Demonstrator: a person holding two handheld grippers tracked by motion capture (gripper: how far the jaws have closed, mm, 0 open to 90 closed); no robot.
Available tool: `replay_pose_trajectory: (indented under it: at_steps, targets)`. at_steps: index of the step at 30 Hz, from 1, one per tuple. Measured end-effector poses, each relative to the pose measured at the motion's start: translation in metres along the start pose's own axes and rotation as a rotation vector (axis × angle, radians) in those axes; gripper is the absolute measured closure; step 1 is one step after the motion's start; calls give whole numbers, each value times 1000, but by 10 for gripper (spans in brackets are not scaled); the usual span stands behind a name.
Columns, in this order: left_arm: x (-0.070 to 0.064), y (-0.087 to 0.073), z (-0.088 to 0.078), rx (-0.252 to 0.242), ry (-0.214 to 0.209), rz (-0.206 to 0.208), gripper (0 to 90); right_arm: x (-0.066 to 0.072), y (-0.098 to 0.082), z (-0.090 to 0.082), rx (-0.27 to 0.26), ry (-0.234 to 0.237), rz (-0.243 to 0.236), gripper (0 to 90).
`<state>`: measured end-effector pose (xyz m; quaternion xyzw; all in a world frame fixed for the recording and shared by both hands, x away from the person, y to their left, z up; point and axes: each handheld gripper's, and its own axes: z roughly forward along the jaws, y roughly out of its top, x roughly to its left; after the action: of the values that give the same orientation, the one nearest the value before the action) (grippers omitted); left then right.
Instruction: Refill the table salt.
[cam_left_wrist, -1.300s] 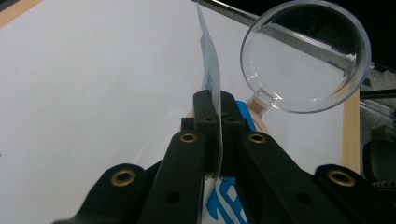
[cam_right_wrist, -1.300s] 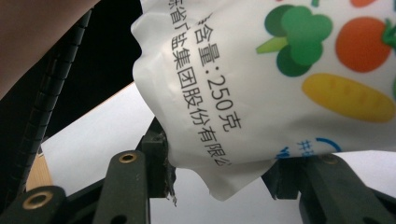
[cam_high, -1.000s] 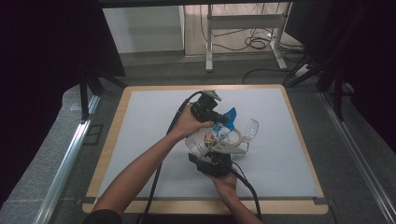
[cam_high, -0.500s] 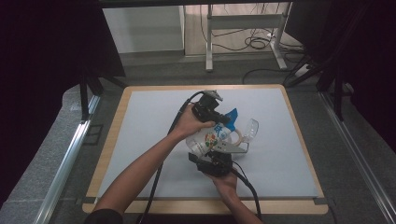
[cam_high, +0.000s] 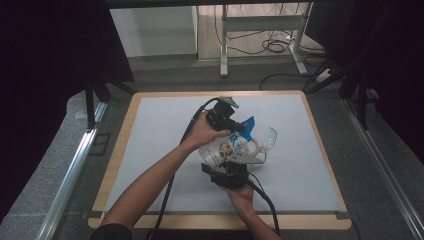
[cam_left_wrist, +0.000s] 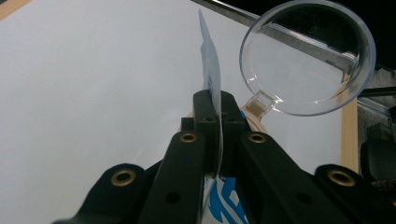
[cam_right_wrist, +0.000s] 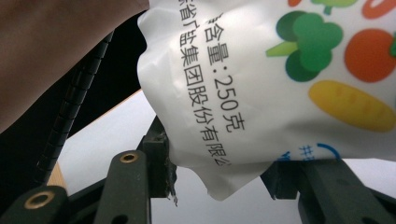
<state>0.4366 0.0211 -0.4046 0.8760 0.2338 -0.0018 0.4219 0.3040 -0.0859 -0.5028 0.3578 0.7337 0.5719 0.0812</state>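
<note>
Nearest to me, at the front edge of the table (cam_high: 150, 150), my right hand (cam_high: 243, 194) holds the right gripper (cam_high: 231, 172) pointing away from me and up toward a white plastic bag (cam_high: 226, 149). Seen from the right gripper view, the bag (cam_right_wrist: 289, 84) hangs between my two black jaws, which stand apart on either side of its lower corner; I cannot tell whether either jaw is pressing on it. Its face carries printed vegetables, a line of black characters and the figure 250.

Just beyond, my left hand (cam_high: 206, 131) grips the left gripper (cam_high: 239, 126) above the bag's upper end. Looking along that gripper, its jaws are pressed together on the thin blue-and-white top edge of the bag (cam_left_wrist: 210, 77), which stands up on edge between them. So the bag is lifted off the table, hanging over the middle of the white mat, held at the top by my left gripper and met from below by my right.

Past the bag, on its far right side, sits a clear round plastic lid (cam_high: 267, 136) hinged on a pale container rim (cam_high: 252, 148); in the left gripper view the lid (cam_left_wrist: 308, 56) stands open and tilted up.

My reading is that the bag is picked up and brought beside the open container, but I cannot see anything leaving it. Opening or tipping the bag looks like the work left.

Farther off, beyond the table, are desk legs and loose cables (cam_high: 275, 46) on the floor.
</note>
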Motion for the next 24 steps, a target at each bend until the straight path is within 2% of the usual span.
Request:
replay_pose_trajectory:
  at_steps: [24]
  targets:
    - [-3, -1, -1, -3, 7, 6, 898, 2, -1, 1, -4, 1, -4, 532]
